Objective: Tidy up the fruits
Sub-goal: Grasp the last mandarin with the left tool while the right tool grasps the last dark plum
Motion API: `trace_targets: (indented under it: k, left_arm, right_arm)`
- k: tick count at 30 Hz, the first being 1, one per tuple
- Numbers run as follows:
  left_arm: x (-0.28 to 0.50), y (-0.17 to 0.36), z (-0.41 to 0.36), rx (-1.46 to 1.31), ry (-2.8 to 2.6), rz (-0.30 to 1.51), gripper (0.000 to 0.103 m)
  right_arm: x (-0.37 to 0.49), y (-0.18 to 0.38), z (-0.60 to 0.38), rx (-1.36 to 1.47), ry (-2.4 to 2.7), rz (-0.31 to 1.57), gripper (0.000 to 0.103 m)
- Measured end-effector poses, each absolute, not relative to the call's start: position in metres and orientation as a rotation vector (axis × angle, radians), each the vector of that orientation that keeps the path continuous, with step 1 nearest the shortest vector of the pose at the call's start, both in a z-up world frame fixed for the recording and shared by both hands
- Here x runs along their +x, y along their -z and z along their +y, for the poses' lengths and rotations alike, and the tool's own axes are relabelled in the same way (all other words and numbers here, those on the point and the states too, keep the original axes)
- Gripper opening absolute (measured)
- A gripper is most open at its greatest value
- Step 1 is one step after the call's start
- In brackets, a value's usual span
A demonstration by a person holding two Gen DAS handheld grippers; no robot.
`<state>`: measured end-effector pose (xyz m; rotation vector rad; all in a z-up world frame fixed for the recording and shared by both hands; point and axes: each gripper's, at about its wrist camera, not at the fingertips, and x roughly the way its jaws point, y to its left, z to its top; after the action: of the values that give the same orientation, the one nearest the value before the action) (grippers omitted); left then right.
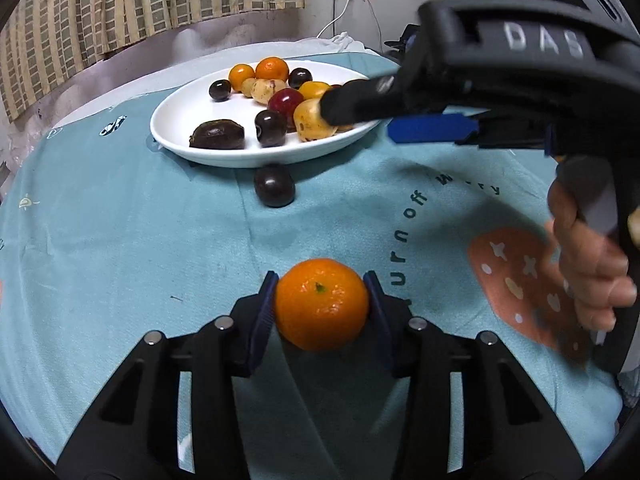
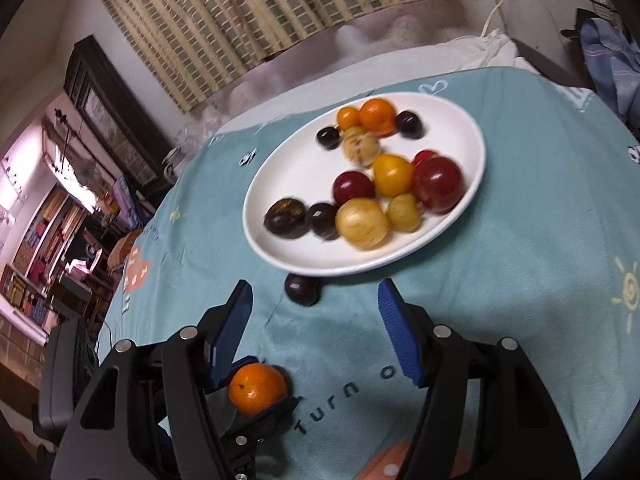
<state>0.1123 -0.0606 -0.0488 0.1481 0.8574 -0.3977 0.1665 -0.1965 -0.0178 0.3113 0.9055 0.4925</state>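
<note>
Orange and round, the small mandarin (image 1: 322,303) sits on the teal tablecloth (image 1: 120,240), clamped between the left gripper's (image 1: 323,300) blue pads; the right gripper (image 2: 316,332) hangs spread and empty near the white oval plate (image 2: 280,184).

A glossy white plate (image 1: 180,148) sits on matt teal cloth (image 1: 120,240); the orange (image 1: 322,304) looks finely dimpled.

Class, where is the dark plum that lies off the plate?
In the left wrist view, the dark plum lies on the teal cloth, just below the white plate's near rim.
</note>
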Motion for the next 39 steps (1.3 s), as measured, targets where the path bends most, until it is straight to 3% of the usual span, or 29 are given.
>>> trace_targets:
  k: [5,10,15,17,19,22,39]
  left_arm:
    - [0.1,0.039,-0.052,0.132,0.395,0.832,0.045]
    - [0.084,0.043,-0.03,0.086,0.387,0.865,0.045]
    - [0.085,0.042,-0.027,0.066,0.393,0.868,0.045]
    - [0.086,0.042,-0.028,0.067,0.403,0.872,0.045]
    - [0.087,0.043,-0.029,0.071,0.408,0.878,0.045]
    - [0.089,0.045,-0.029,0.066,0.409,0.888,0.045]
    - [0.099,0.032,-0.022,0.038,0.386,0.849,0.045]
  right_arm:
    - [0.161,0.025,-0.167,0.166,-0.494,0.911,0.066]
    - [0.164,0.042,-0.14,0.015,-0.475,0.923,0.05]
    - [0.179,0.05,-0.127,-0.017,-0.428,0.91,0.049]
    - [0.187,0.053,-0.125,0.0,-0.421,0.923,0.043]
    - [0.193,0.057,-0.122,-0.01,-0.401,0.922,0.03]
    - [0.192,0.056,-0.123,-0.018,-0.406,0.915,0.026]
    - [0.127,0.011,-0.205,0.187,-0.454,0.785,0.025]
